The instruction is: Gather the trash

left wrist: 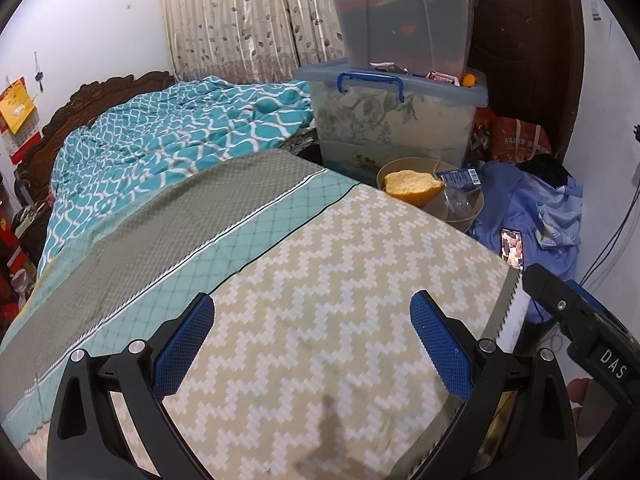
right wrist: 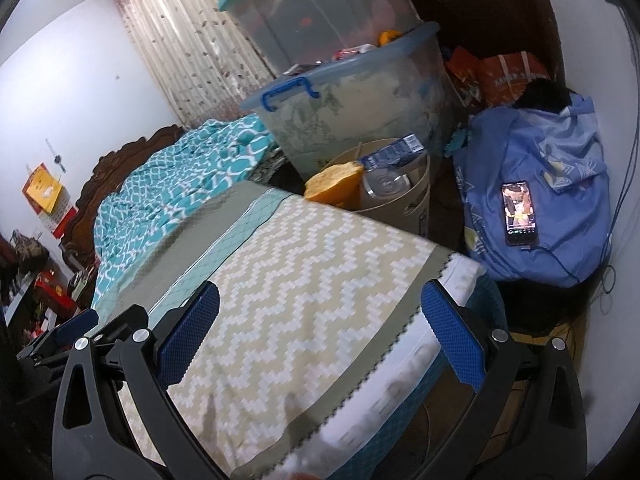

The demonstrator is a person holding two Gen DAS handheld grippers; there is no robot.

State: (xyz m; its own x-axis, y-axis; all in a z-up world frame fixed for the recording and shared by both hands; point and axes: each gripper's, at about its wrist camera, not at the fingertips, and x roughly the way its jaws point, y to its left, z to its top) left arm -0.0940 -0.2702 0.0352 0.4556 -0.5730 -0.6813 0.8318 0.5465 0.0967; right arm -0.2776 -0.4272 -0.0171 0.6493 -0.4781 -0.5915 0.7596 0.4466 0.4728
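Best handled with both hand-held grippers, left (left wrist: 312, 344) and right (right wrist: 320, 336), wide and empty over the bed (left wrist: 340, 260), reaching past its far corner toward the trash bucket (right wrist: 416, 204).

The left gripper (left wrist: 312, 340) and the right gripper (right wrist: 320, 332) both have their blue fingers (left wrist: 442, 346) spread wide apart, holding nothing.

**Right gripper spread over the bed corner**

The right gripper (right wrist: 320, 344) hangs with fingers (right wrist: 454, 340) wide apart above the zigzag mat (right wrist: 304, 280). Ahead of the fingertips stands a beige bin (right wrist: 416, 200) holding a fruit rind (right wrist: 334, 188), a blue carton (right wrist: 394, 154) and a clear cup (right wrist: 386, 184) (all loosely piled).
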